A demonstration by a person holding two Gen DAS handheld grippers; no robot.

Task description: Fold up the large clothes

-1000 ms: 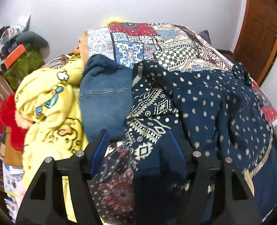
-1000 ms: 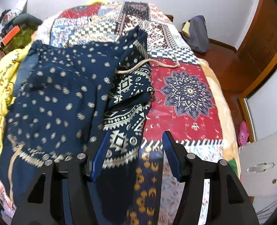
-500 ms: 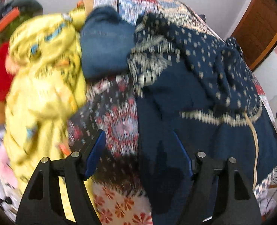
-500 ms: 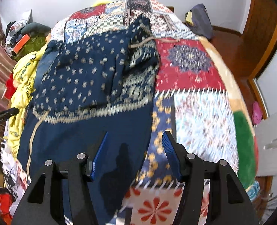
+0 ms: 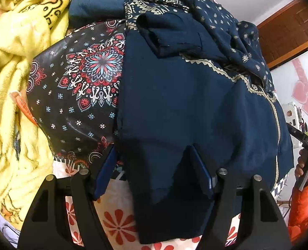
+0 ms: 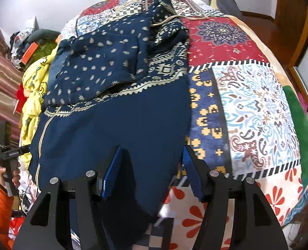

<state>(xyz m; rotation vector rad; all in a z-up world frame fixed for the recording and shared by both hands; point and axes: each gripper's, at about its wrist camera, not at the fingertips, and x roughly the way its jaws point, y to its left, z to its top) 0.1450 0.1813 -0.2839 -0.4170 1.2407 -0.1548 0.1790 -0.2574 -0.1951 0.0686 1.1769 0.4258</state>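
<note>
A large navy garment (image 5: 185,95) with gold zigzag trim and a dotted upper part lies partly folded on a patchwork bedspread (image 6: 254,95); it also shows in the right wrist view (image 6: 116,125). My left gripper (image 5: 154,164) is open, its blue fingers either side of the garment's near left hem. My right gripper (image 6: 151,166) is open over the garment's near right hem. Neither holds cloth.
A yellow fleece blanket (image 5: 14,66) and folded denim (image 5: 99,0) lie left of the garment. A dark bag (image 6: 226,2) sits on the floor at the far right by a wooden door (image 6: 287,2). Clutter (image 6: 28,43) is piled at the far left.
Both grippers have pulled back toward the near edge of the bed and lowered over the garment's hem. The plain navy lower part now lies spread flat toward me.
</note>
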